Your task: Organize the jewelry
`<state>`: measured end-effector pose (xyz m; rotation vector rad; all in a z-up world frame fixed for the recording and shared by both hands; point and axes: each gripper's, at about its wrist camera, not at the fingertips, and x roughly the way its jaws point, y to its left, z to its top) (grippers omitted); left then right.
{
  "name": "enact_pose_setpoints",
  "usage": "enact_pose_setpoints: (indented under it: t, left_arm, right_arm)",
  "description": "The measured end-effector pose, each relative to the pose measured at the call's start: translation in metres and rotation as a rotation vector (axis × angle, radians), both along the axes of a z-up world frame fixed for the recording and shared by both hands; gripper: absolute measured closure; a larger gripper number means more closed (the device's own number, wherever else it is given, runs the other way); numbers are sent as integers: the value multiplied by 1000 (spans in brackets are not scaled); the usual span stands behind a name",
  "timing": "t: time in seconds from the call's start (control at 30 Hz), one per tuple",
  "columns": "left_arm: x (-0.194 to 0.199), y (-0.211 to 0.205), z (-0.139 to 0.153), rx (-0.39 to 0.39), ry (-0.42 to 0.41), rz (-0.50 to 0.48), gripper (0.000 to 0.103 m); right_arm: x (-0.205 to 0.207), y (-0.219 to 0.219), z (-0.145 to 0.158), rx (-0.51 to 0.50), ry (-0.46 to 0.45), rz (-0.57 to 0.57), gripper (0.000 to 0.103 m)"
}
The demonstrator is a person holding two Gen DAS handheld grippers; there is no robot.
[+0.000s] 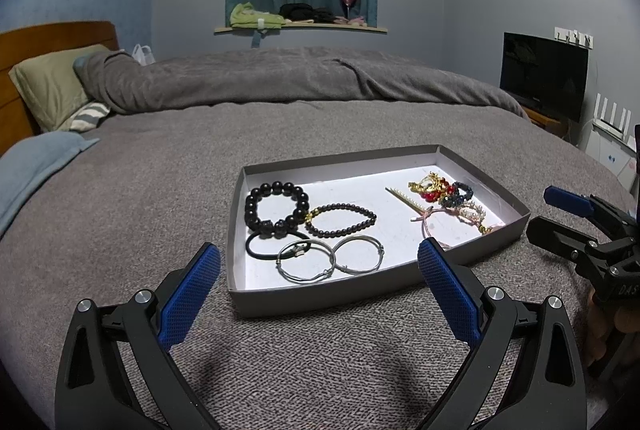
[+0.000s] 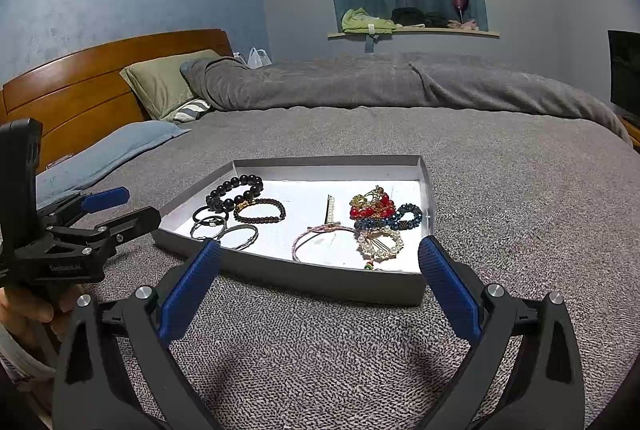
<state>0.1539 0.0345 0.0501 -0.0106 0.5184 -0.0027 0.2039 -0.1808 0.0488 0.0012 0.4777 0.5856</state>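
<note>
Through the left wrist camera, we are looking at a shallow grey tray (image 1: 352,290) lying on the bed (image 1: 140,198), with the left gripper (image 1: 320,294) hovering just short of its near wall, jaws spread wide and holding nothing. On the tray's left side we are seeing a big black bead bracelet (image 1: 276,208), a thinner dark bead bracelet (image 1: 340,220), a black hair tie (image 1: 262,248) and two silver bangles (image 1: 328,260). We are judging the beads light and floppy on elastic, best pinched across one strand; the bangles look stiff, thin and slippery, so a grip across the wire seems wise. A pearl hairpin (image 1: 404,200) is lying with its long axis running diagonally, from the tray's middle toward the near right. The right gripper (image 1: 560,226) is showing at the edge, jaws parted.

Through the right wrist camera, the right gripper (image 2: 320,290) is hanging before the tray's near wall (image 2: 320,280), jaws wide apart and empty. Here a tangled heap of red, gold and blue pieces (image 2: 384,210) is touching a pearl ring-shaped piece (image 2: 380,244) on the right side; we are judging it snag-prone and delicate. A pink cord bracelet (image 2: 316,238) is lying just beside it. The left gripper (image 2: 120,210) is pointing toward the tray's left end.
</note>
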Motion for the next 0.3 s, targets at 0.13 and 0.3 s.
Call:
enact_pose_setpoints:
  t: [0.13,0.3]
  left_arm:
    - [0,0,0,1,2,1,5]
    - [0,0,0,1,2,1,5]
  right_arm:
    - [0,0,0,-2,-1,1,6]
    - [0,0,0,0,-1,0,6]
